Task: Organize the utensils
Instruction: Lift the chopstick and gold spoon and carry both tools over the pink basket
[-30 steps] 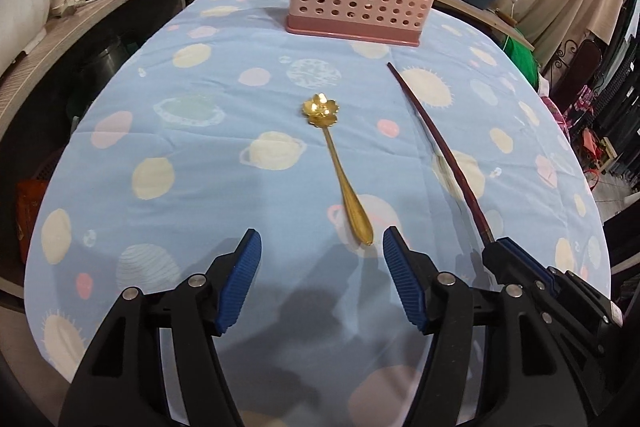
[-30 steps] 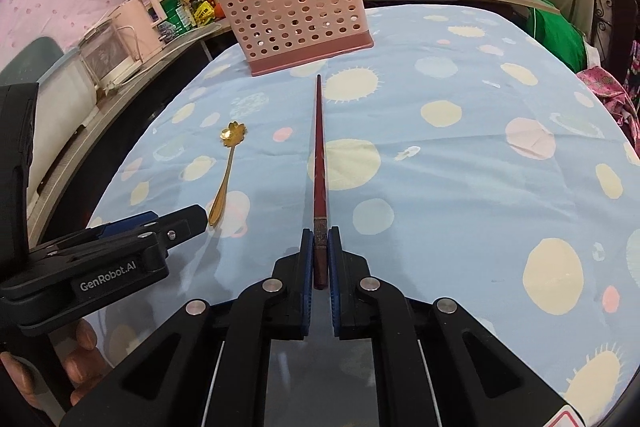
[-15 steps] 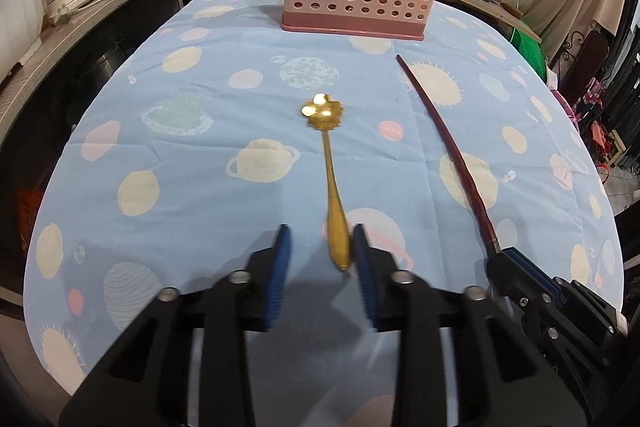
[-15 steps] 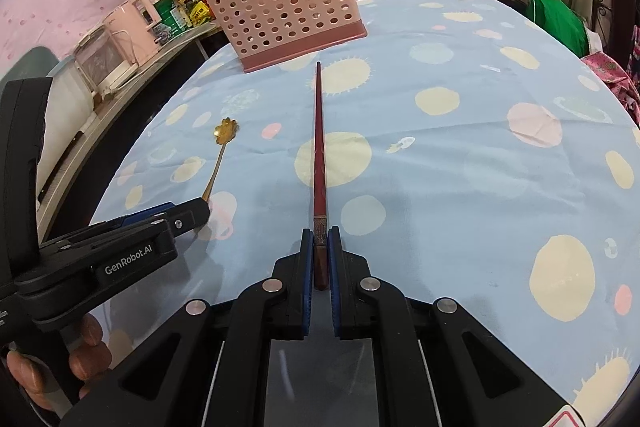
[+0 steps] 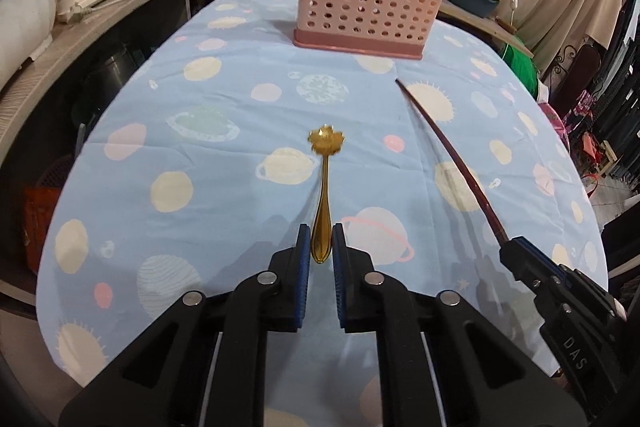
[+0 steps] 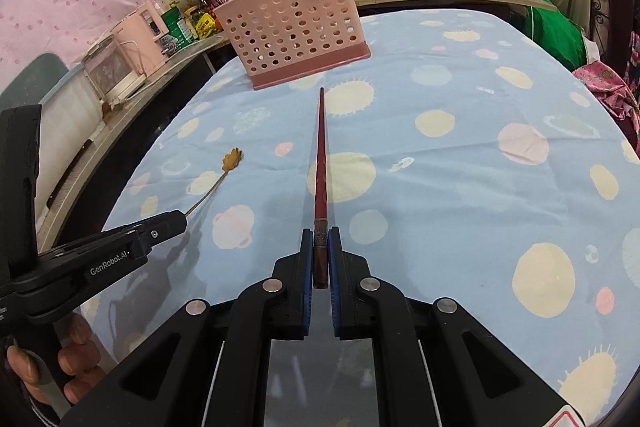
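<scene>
Holding both utensils at once, you are at the pickup stage and nothing has reached the holder yet. Your left gripper has just been closing, and its blue pads now sit narrow on either side of the fat end of the gold spoon, pressing on the handle. From those fingers the spoon runs straight ahead, its flower-shaped bowl farthest from you; whether it has left the blue planet-print tablecloth I cannot tell for sure.

Your right gripper is clamped tight on the thick decorated end of the dark red chopstick. That stick points away from the fingers toward the pink perforated utensil holder, its thin tip stopping just short of the holder's base. Seen from the left wrist, the chopstick lies off to the right of the spoon, well apart from it.

Beyond both fingertips, the holder stands upright at the far side of the table, and no utensil shows over its rim from here. So the count, as I judge it: two items gripped, none stowed. What remains for you is to carry each one forward, tip it over the rim, and let go inside. No other loose utensils show on the cloth.
</scene>
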Demonstrator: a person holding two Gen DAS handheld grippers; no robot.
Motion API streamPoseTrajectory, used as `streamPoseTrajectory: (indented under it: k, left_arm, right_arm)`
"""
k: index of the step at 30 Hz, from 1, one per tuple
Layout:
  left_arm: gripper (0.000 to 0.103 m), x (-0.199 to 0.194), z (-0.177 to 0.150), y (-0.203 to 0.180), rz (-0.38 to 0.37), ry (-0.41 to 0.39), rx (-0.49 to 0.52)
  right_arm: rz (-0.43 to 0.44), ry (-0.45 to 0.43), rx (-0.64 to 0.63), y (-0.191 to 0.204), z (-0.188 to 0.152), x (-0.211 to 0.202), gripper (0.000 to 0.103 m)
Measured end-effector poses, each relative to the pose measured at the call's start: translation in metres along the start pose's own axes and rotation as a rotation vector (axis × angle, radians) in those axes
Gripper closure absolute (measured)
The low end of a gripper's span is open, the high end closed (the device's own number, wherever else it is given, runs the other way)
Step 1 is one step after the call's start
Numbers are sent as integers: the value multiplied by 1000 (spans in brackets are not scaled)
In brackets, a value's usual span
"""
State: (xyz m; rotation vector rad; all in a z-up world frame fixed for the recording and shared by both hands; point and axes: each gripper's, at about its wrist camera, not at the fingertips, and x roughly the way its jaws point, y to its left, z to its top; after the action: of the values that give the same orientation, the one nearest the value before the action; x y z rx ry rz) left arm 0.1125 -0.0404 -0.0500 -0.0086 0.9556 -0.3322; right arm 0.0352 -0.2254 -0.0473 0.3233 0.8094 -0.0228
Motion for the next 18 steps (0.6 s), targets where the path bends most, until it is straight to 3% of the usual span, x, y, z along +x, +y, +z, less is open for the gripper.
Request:
streamPoseTrajectory:
  k: [15, 16, 18]
  left_arm:
    - [95, -53, 35, 6, 1, -127, -9]
    - [101, -54, 37, 5, 2, -130, -8]
    - [102, -57, 42, 4, -4, -134, -7]
  right_arm:
    - [62, -198, 46, -1, 57, -70, 96]
    - [67, -208, 50, -2, 61, -72, 96]
    - [77, -229, 60, -4, 71, -77, 96]
